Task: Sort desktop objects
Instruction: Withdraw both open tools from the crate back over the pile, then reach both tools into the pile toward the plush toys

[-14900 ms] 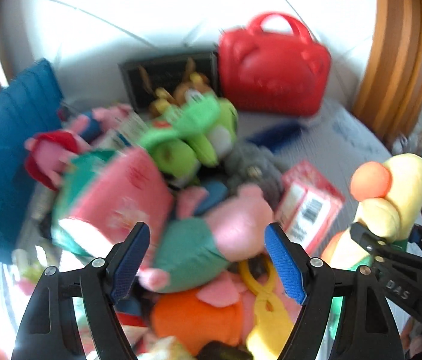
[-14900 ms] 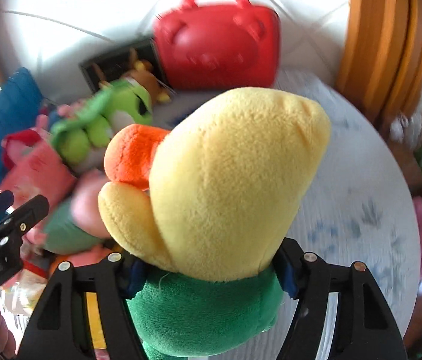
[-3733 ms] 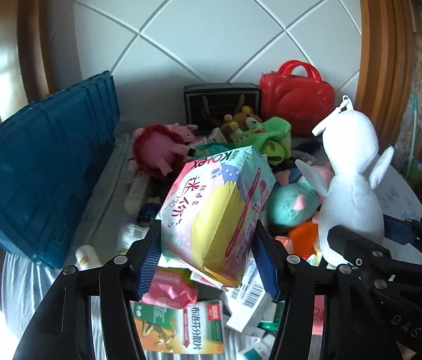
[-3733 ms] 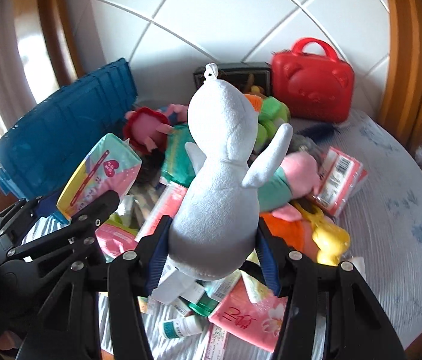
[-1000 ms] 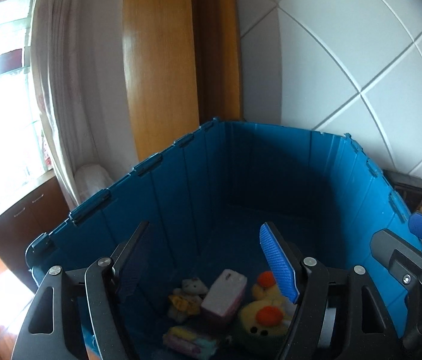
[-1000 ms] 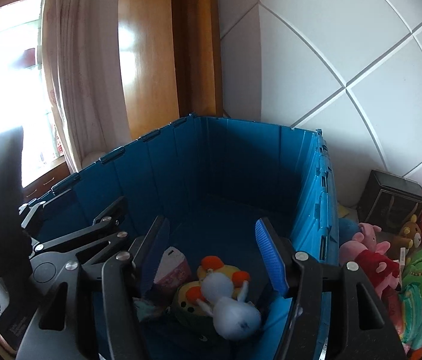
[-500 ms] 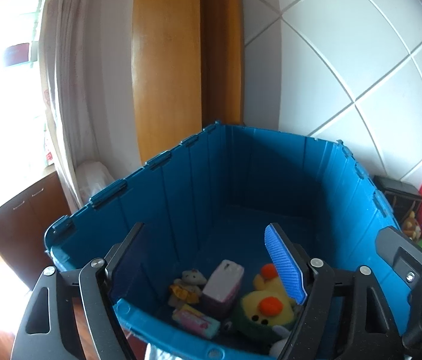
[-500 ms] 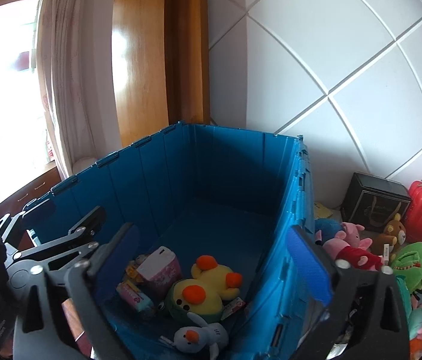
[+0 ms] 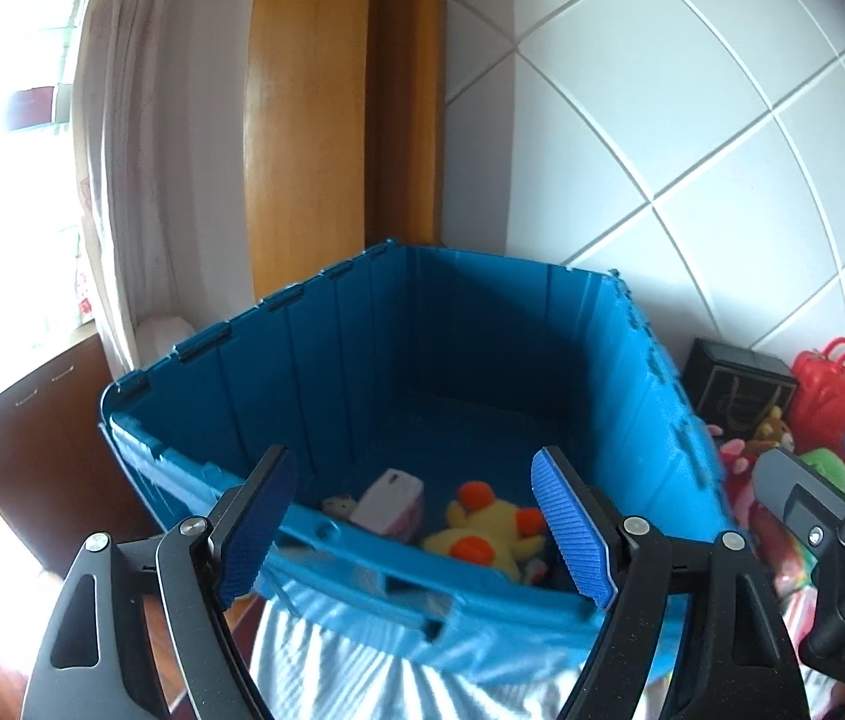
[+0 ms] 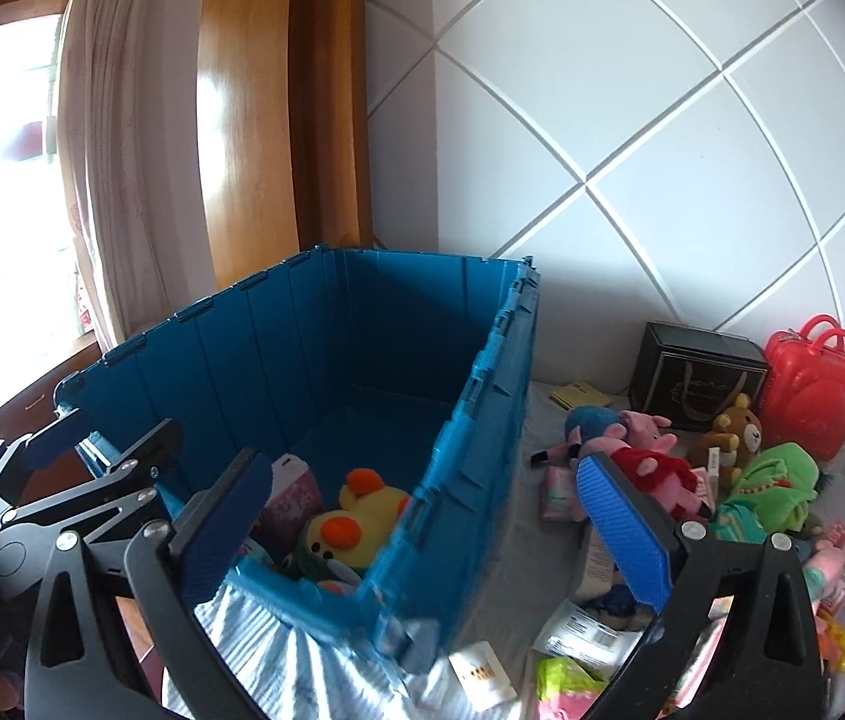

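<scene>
Blue plastic makes up the crate (image 9: pixel 482 324), an open bin that stands on a striped cloth (image 10: pixel 278 648) over the worktop, against a white tiled wall (image 10: pixel 632 120).

The left tool (image 9: pixel 416 525) hangs before the crate's near rim with its ribbed blue pads (image 9: pixel 569 525) wide apart and nothing between them. The right tool (image 10: pixel 422 531) hovers over the crate's near right corner, its jaws also spread wide and empty; one pad sits over the inside of the crate, the other over the clutter outside it.

Inside the crate, on its floor near the front wall, lies a yellow duck (image 10: pixel 362 519) with orange patches. Just beside it is a pink-and-white pack (image 9: pixel 391 499), and a small pale plush (image 9: pixel 335 505) lies beyond the pack, close to the rim. A white toy with an orange beak (image 10: pixel 335 582) shows partly below the duck.

Right of the crate, on the cloth, are the unsorted things: a red-and-pink pig plush (image 10: pixel 644 456), a green plush (image 10: pixel 773 477), a brown bear (image 10: pixel 734 426), and packets and cartons (image 10: pixel 578 630) nearer the camera. Behind these, by the wall, stand a black box (image 10: pixel 695 381) and a red case (image 10: pixel 812 387).

Left of the crate hang a curtain (image 9: pixel 122 180) and a wooden frame (image 9: pixel 308 120).
</scene>
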The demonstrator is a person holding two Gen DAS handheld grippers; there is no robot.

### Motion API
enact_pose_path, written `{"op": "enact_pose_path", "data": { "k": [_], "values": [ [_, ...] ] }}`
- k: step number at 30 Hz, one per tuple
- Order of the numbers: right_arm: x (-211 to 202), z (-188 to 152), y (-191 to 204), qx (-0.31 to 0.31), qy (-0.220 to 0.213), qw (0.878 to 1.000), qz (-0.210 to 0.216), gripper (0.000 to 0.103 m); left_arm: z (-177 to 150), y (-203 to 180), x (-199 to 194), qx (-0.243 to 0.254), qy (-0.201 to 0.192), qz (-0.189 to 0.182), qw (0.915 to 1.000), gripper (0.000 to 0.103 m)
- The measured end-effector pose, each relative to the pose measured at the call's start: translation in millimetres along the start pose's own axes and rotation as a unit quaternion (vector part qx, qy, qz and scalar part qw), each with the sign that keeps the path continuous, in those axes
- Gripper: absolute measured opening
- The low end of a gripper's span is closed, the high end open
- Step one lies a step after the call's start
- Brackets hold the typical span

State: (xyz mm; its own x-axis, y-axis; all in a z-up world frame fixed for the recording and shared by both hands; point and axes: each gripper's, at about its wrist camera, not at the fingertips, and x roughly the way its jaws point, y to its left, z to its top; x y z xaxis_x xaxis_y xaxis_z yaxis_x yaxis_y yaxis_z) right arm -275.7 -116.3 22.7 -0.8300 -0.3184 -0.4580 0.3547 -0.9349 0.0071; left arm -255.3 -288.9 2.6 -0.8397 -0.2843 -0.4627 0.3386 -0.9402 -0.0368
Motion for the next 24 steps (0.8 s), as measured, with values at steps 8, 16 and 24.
{"op": "enact_pose_path", "data": {
  "k": [8,16,24],
  "values": [
    [-53.0,-27.8,-58.6,0.017,-0.003,1.0,-0.021,0.103,-27.2,-78.6,-51.3,0.022,-0.006,-0.028,0.9993,0.081],
    [-104.1,-66.6,-135.3,0.045,-0.001,0.998,-0.044,0.103,-59.3,-153.5,-89.7,0.05,0.001,-0.048,0.9976,0.081],
    [-141.8,-126.2,-213.9,0.082,0.035,0.992,-0.087,0.103,-112.6,-218.2,-114.0,0.075,0.035,-0.069,0.9942,0.081]
  ]
}}
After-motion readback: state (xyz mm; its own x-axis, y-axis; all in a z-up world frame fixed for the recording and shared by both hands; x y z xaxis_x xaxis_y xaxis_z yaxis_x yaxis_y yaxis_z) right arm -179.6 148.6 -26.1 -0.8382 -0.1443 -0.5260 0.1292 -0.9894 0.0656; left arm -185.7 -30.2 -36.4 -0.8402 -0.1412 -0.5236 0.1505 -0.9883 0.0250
